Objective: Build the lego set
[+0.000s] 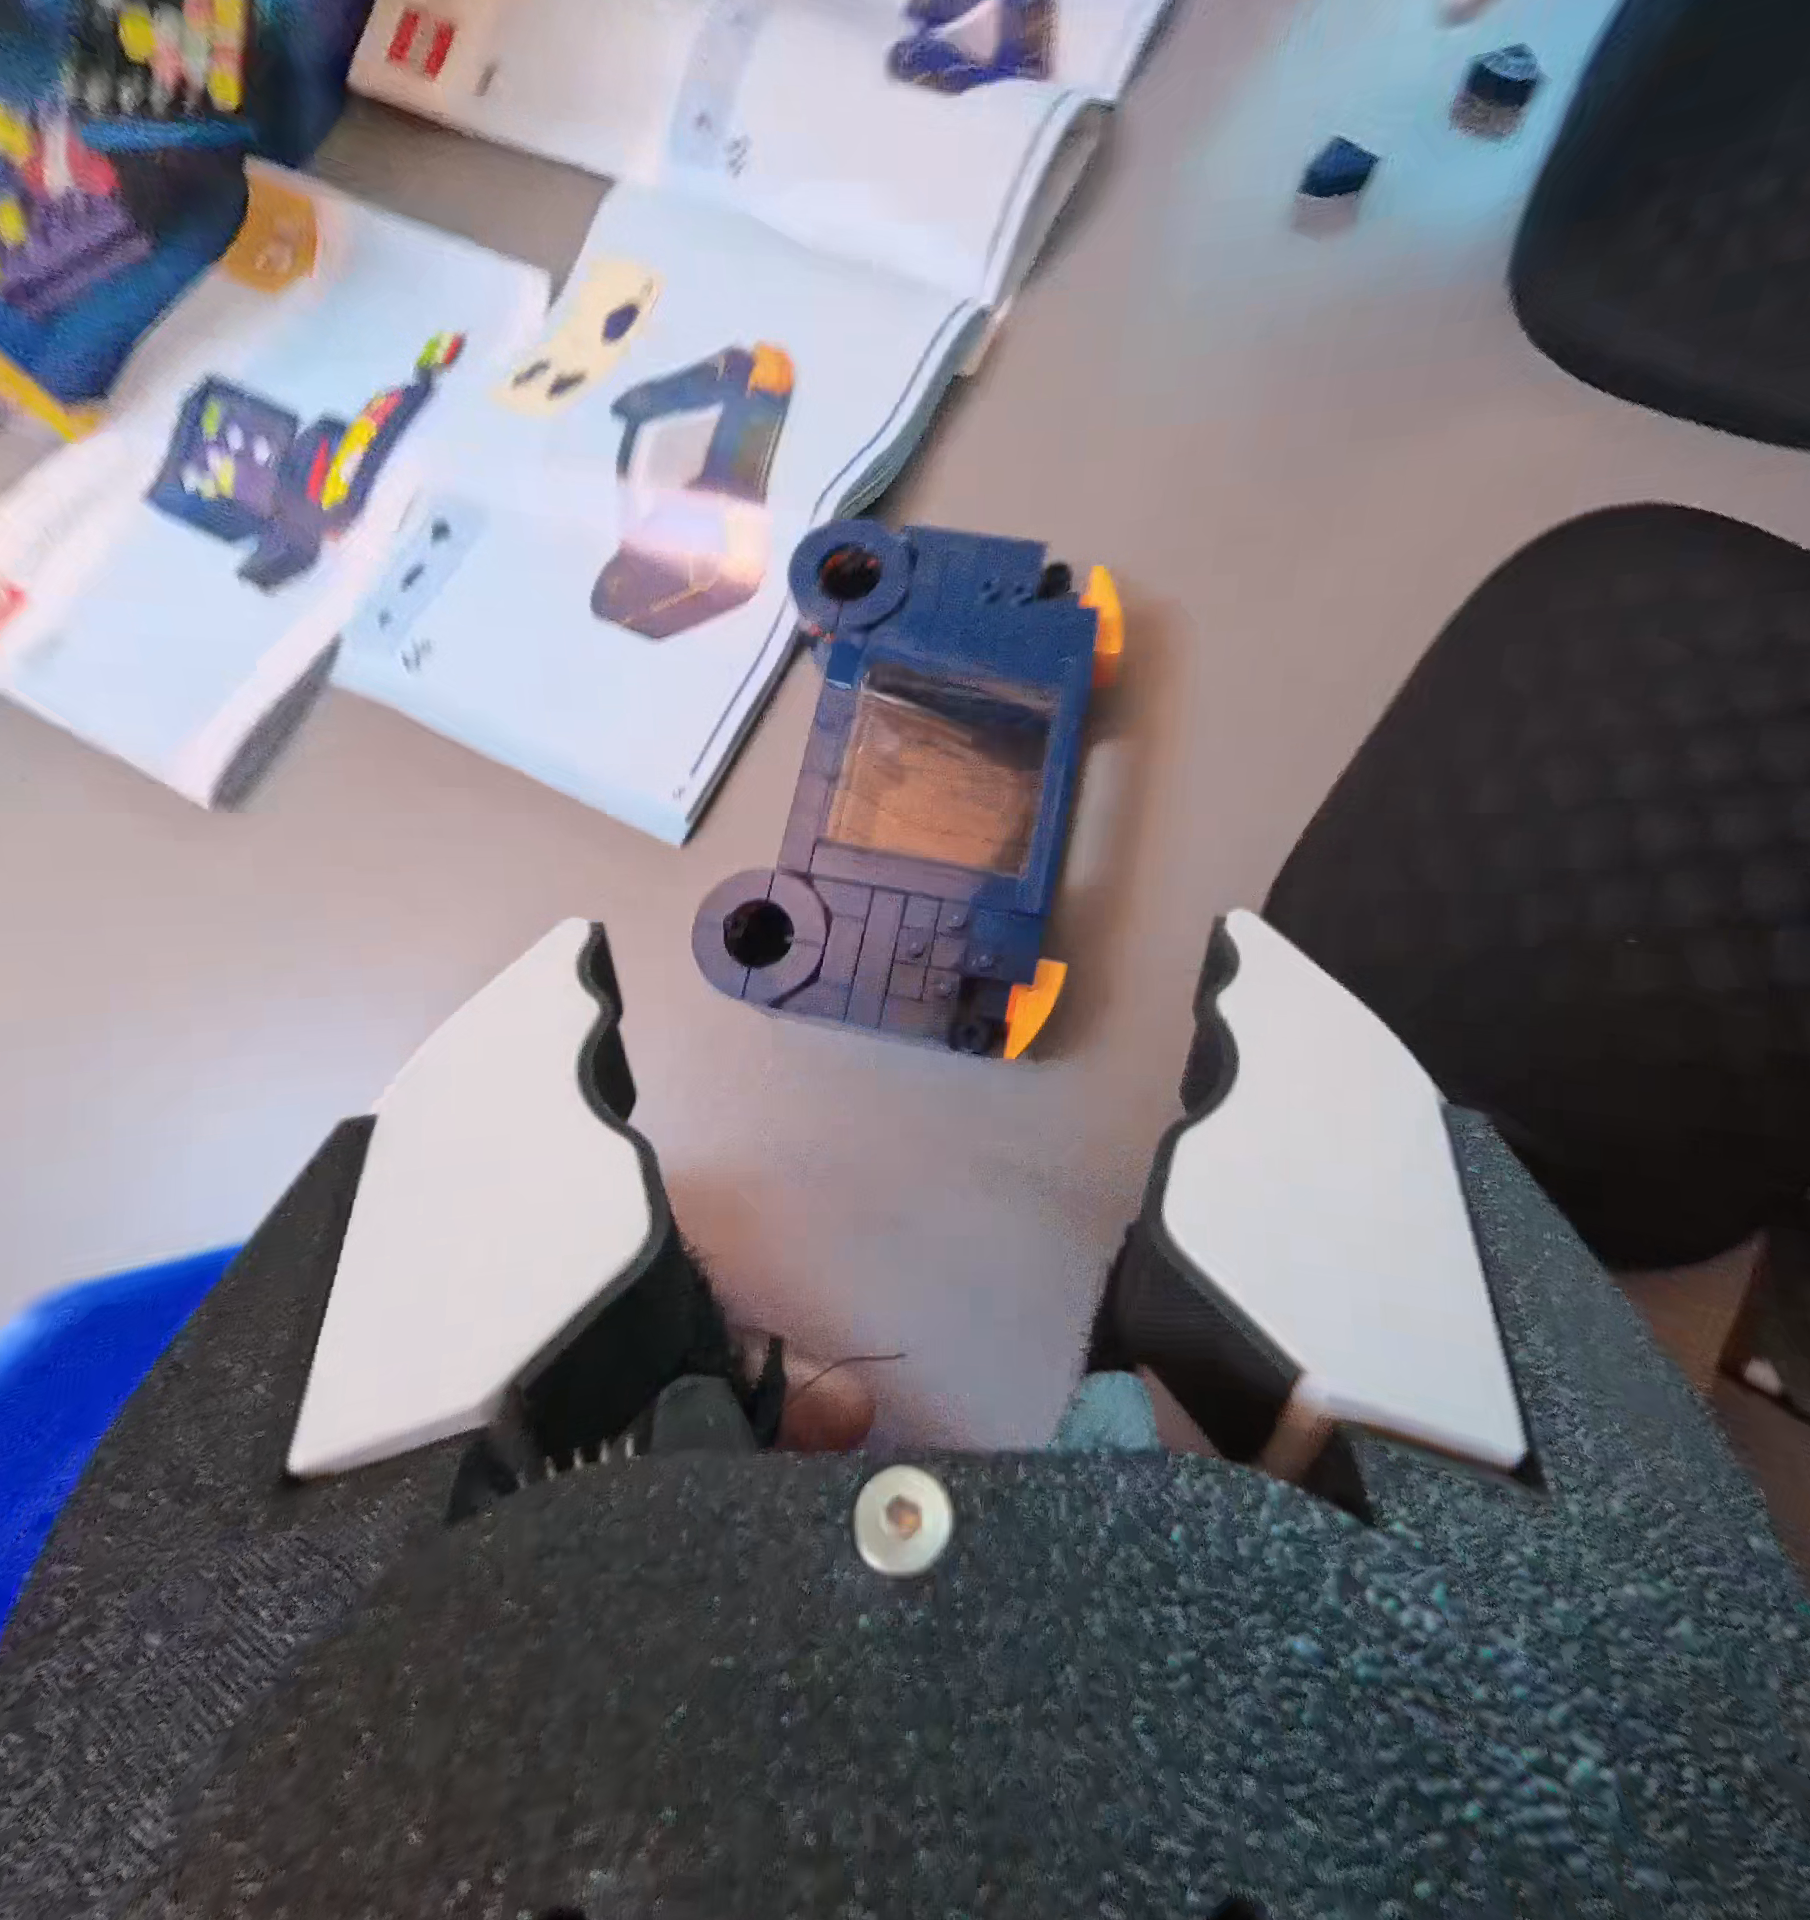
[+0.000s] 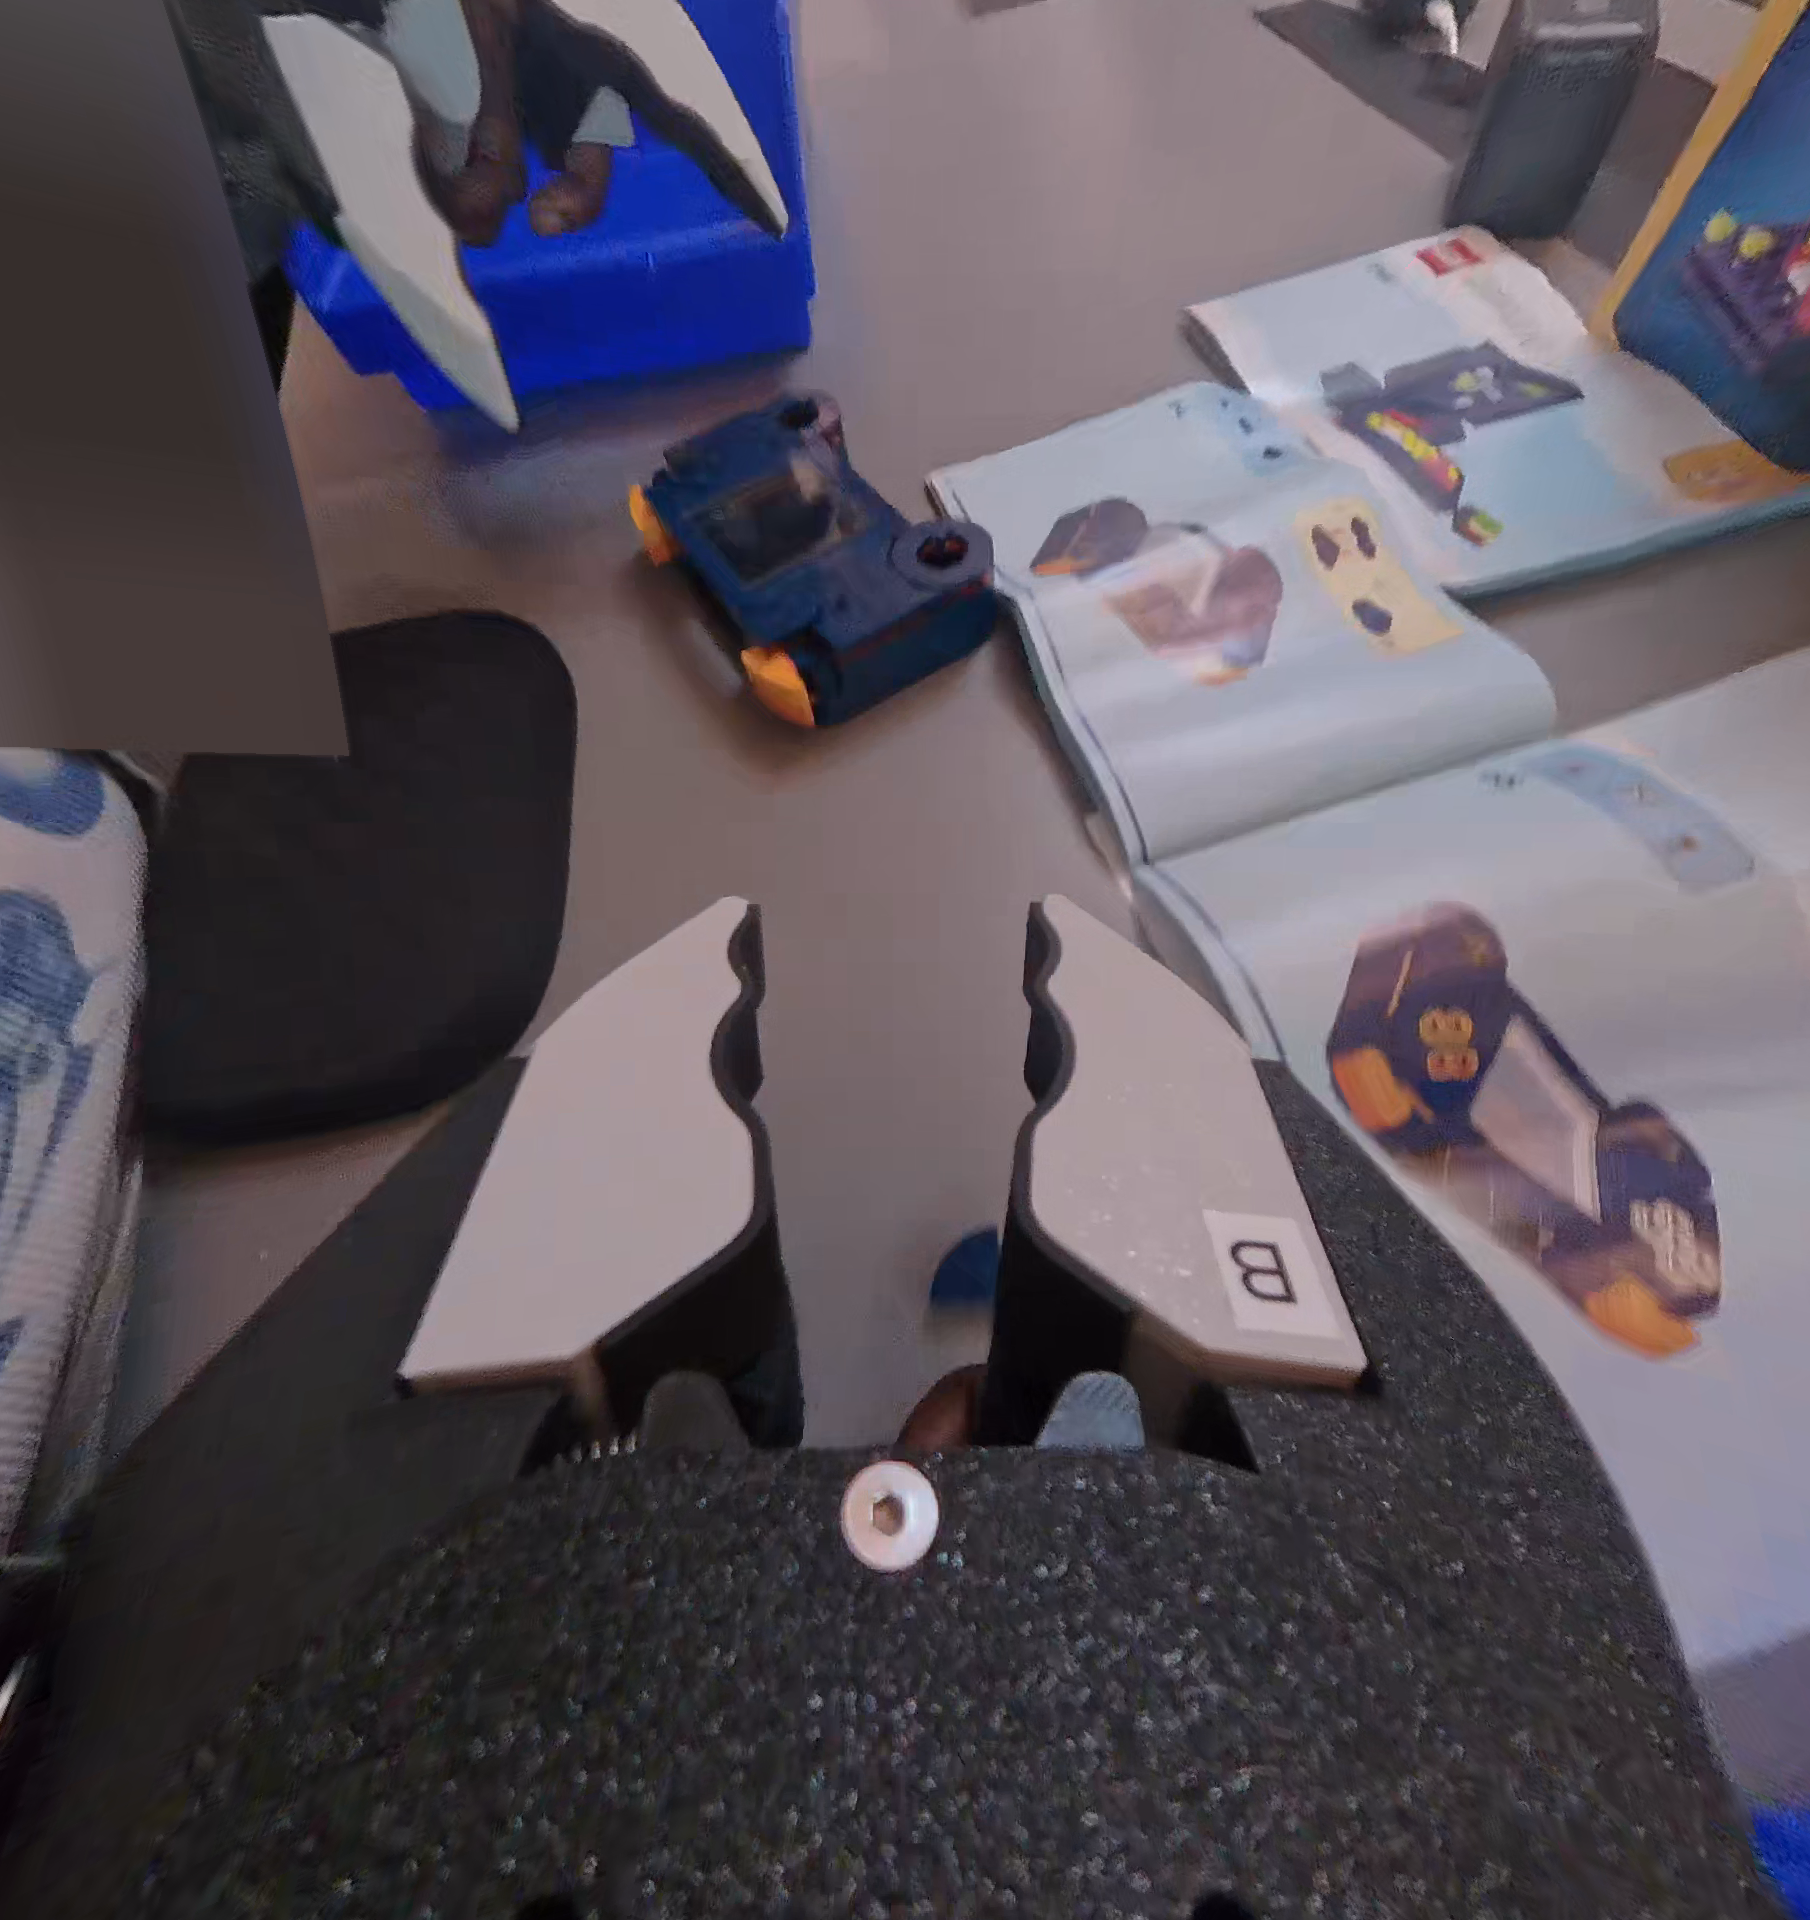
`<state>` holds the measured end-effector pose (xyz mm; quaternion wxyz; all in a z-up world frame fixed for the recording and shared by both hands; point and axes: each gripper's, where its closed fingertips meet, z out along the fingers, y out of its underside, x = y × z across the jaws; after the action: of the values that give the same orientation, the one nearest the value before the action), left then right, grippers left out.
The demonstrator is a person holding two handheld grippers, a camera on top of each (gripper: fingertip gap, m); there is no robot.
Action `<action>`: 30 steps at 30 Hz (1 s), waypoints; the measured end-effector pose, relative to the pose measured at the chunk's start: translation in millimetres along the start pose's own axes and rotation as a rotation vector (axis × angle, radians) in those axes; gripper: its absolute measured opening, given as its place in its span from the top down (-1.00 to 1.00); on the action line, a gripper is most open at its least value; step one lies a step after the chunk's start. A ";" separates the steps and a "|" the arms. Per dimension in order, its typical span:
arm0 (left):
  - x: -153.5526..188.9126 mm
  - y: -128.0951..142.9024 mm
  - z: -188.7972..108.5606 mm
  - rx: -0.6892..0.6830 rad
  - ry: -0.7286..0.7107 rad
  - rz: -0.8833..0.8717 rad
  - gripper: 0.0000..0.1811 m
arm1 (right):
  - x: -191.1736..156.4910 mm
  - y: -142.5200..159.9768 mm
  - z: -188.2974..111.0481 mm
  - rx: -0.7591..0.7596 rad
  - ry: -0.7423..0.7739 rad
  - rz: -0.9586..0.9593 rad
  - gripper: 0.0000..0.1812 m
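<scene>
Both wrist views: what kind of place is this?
Probably an office or lab desk used for building: a grey tabletop with open instruction booklets, a part-built dark blue lego model, and black mesh chairs alongside.

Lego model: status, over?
Left gripper open, empty. Right gripper open, empty. Dark blue lego model flat on table beside open booklet, untouched. Approach clear.

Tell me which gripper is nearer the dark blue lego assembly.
Left. The left gripper hangs open just short of the lego assembly, jaws nearly flanking its near end. The right gripper is open farther back across bare table.
</scene>
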<state>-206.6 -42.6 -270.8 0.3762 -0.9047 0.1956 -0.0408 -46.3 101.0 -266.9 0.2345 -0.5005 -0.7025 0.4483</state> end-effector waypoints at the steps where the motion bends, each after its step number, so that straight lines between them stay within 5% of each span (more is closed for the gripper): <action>1: -2.4 8.1 6.9 -0.002 0.004 -0.052 -0.19 | -0.5 7.3 -5.5 -0.011 0.016 0.007 0.48; 13: 2.3 18.5 47.5 -0.082 0.009 -0.271 -0.18 | 9.4 85.2 -61.1 -0.259 0.184 0.070 0.54; 30: 50.2 -26.8 81.4 -0.050 0.028 -0.356 -0.16 | 17.3 90.7 -21.4 -0.378 0.365 0.098 0.69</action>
<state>-133.8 9.3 -313.9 0.3377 -0.9335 0.0384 -0.1144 8.4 134.1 -336.9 0.2378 -0.6414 -0.6948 0.2220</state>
